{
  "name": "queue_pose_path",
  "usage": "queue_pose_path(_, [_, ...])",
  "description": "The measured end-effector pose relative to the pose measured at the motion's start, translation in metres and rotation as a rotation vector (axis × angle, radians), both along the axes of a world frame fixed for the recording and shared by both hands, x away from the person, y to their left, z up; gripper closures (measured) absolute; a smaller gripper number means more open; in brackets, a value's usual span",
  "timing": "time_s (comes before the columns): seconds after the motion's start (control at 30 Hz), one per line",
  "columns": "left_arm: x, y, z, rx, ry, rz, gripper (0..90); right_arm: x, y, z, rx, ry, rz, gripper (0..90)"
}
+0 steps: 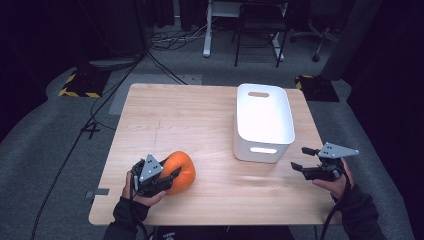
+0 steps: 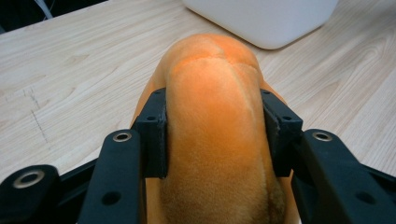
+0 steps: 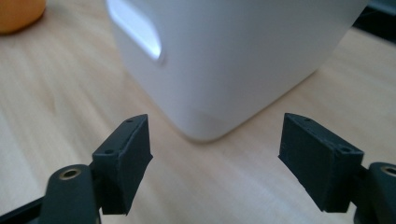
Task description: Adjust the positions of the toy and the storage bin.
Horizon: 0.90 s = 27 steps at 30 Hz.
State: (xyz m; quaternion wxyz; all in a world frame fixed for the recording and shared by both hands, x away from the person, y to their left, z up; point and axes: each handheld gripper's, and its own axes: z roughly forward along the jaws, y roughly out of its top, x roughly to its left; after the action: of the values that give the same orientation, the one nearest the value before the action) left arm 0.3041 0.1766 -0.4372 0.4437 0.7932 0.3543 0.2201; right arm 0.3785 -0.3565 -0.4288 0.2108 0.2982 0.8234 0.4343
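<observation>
the left claw (image 1: 170, 177) is near the front-left edge of the tabletop (image 1: 200, 120), held in the person's left hand (image 1: 140, 192). it is clenched on a soft orange plush pumpkin (image 1: 181, 171). in the left claw view the pumpkin (image 2: 215, 135) sits right btwn the two black jaws, and both pads press into its sides so the fuzzy body bulges up and out past them. the pumpkin pokes fwd beyond the pad tips, w/ its round end pointing toward the white bin (image 2: 261, 21). in the high view the pumpkin rests on the wood, just right of the hand.

the right claw (image 1: 303, 159) is over by the front-right edge, held in the right hand (image 1: 335, 182), well apart from the pumpkin. its jaws stand wide and released, w/ nothing btwn them. in the right claw view it points at a near corner of the bin (image 3: 233, 60).

farther back, the white bin (image 1: 263, 122) stands on the right half of the tabletop, btwn the two claws but deeper in.
</observation>
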Motion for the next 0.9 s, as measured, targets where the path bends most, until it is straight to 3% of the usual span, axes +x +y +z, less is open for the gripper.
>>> queue_pose_path(0.1, [0.0, 0.001, -0.001, -0.003, -0.002, -0.004, 53.1, 0.006, 0.0, 0.009, 0.039, -0.021, -0.003, 25.8])
queue_pose_path(0.13, [0.001, 0.003, -0.003, -0.022, -0.002, -0.002, 53.1, 0.011, 0.0, 0.018, 0.077, -0.037, -0.015, 25.9])
queue_pose_path(0.23, [0.001, 0.003, -0.003, -0.029, 0.001, -0.006, 53.1, 0.015, 0.001, 0.024, 0.104, -0.048, -0.018, 25.9])
queue_pose_path(0.4, [0.001, 0.002, -0.004, -0.022, -0.008, -0.013, 52.9, 0.026, 0.012, 0.039, 0.1, -0.077, -0.026, 27.1])
queue_pose_path(0.63, [0.0, 0.002, -0.005, -0.02, -0.011, -0.013, 52.8, 0.029, 0.018, 0.055, 0.122, -0.097, -0.006, 27.7])
queue_pose_path(0.77, [0.001, 0.001, -0.006, -0.023, -0.015, -0.015, 52.6, 0.033, 0.021, 0.059, 0.111, -0.103, -0.052, 27.7])
queue_pose_path(0.9, [0.0, -0.001, -0.006, -0.021, -0.014, -0.017, 52.5, 0.052, 0.026, 0.054, 0.082, -0.08, -0.109, 27.7])
